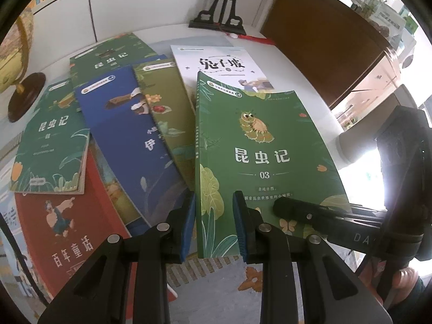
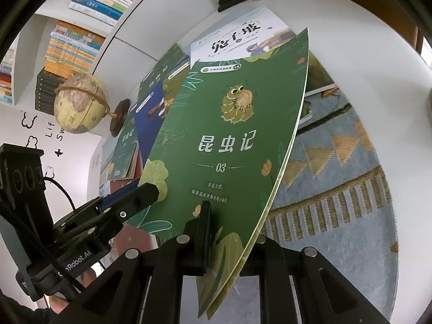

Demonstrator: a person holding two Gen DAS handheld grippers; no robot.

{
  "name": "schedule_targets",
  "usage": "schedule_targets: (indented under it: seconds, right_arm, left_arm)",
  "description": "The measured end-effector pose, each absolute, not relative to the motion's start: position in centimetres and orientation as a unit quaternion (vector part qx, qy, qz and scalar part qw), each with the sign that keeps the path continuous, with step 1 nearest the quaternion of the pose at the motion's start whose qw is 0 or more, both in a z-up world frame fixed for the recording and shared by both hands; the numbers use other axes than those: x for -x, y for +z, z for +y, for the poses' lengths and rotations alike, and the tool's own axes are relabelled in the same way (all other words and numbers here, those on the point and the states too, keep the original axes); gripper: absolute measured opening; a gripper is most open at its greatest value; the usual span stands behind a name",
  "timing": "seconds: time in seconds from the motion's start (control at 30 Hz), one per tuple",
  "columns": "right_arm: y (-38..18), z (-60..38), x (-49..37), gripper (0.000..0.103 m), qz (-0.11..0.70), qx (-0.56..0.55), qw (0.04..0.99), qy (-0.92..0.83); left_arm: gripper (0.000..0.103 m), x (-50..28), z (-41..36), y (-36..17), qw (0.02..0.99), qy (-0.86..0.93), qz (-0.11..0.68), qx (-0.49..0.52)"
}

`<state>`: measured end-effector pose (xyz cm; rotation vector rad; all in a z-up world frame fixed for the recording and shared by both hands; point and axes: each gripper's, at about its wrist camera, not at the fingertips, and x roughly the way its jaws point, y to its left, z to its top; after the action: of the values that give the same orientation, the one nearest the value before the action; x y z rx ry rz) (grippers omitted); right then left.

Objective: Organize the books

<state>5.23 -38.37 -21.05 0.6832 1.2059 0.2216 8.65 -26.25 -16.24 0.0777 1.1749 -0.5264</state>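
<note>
A green book marked 03 with a caterpillar on its cover (image 1: 259, 135) (image 2: 229, 124) is lifted at a tilt above the other books, bending slightly. My left gripper (image 1: 214, 224) (image 2: 137, 191) is shut on its lower left corner at the spine, one finger over the cover. My right gripper (image 2: 232, 224) (image 1: 283, 209) is shut on its lower right edge; one finger lies on the cover, the other is hidden behind it. Under and beside it lie a white book (image 1: 216, 64), an olive book (image 1: 167, 113), a blue book (image 1: 127, 124), a small green book (image 1: 51, 145) and a red book (image 1: 62, 229).
The books lie fanned on a white round table (image 1: 297, 62). A globe (image 2: 78, 105) stands at its left, a black ornate stand (image 1: 224, 8) at the back and a brown wooden panel (image 1: 318, 43) at the right. A patterned rug (image 2: 337, 175) lies below, and filled bookshelves (image 2: 73, 46) behind.
</note>
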Motion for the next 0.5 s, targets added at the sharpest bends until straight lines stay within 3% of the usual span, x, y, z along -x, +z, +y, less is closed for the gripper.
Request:
schedule_targets:
  seconds: [0.17, 0.23, 0.5]
  right_arm:
    - [-21.4, -38.1, -5.5, 0.013, 0.556, -0.33, 0.756, 0.101]
    - [-21.8, -38.7, -5.3, 0.013, 0.555, -0.374, 0.734, 0.113]
    - [-22.4, -41.1, -3.9, 0.01, 0.517, -0.54, 0.643, 0.163]
  left_arm:
    - [0.024, -8.9, -25.7, -17.4, 0.793, -0.235, 0.56, -0.042]
    - [0.033, -9.3, -25.3, -18.5, 0.778, -0.232, 0.583, -0.031]
    - [0.037, -12.6, -20.7, -21.9, 0.662, -0.288, 0.665, 0.193]
